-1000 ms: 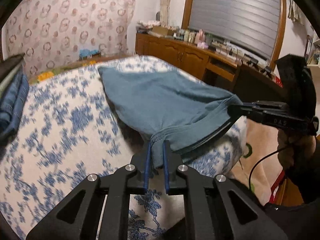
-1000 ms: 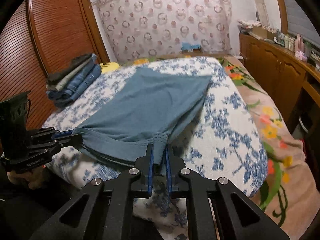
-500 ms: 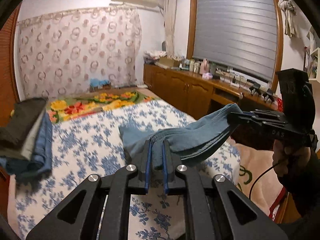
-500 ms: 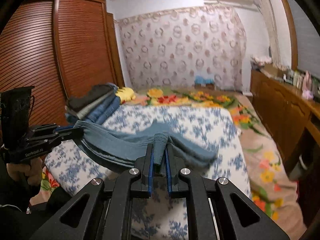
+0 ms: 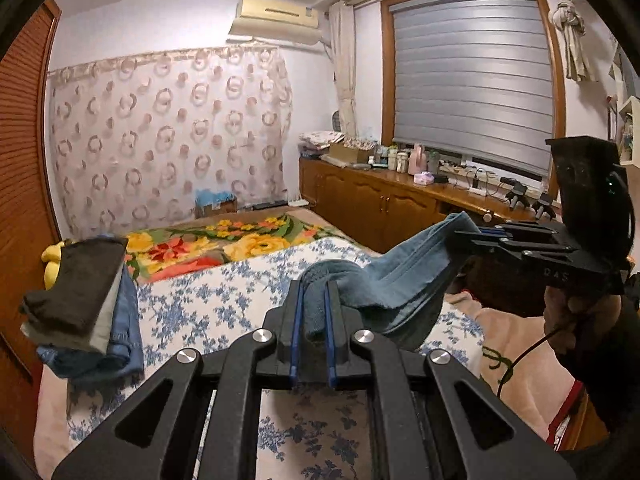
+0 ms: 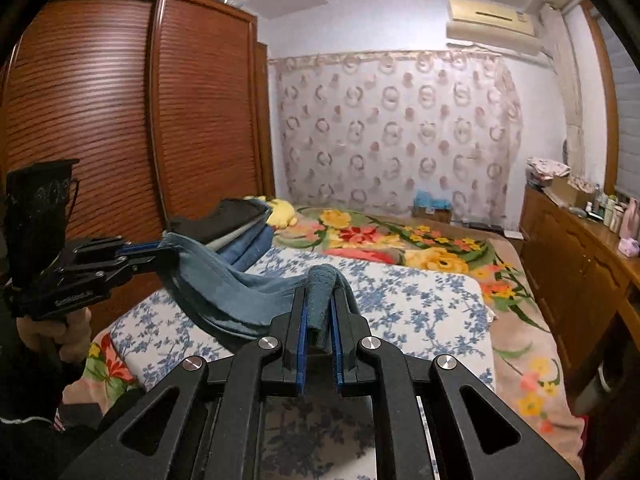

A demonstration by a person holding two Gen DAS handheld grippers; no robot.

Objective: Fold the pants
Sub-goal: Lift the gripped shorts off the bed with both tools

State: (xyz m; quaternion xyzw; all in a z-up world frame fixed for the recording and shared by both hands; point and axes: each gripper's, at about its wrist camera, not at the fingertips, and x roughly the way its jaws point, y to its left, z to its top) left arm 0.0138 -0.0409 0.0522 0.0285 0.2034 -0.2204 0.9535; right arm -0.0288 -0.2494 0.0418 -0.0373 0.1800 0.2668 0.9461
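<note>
Bed under blue-flowered sheet, bright floral blanket beyond. Stack of folded clothes at bed's left edge, yellow plush just behind. Louvred wardrobe alongside. Ring-patterned curtain on far wall, air conditioner above. Wooden cabinet with bottles under grey blind.

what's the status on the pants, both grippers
Left gripper and right gripper both shut on the blue pants. Pants slung between them above the floral bedspread. Folded clothes stack off to the side, nothing blocking.
</note>
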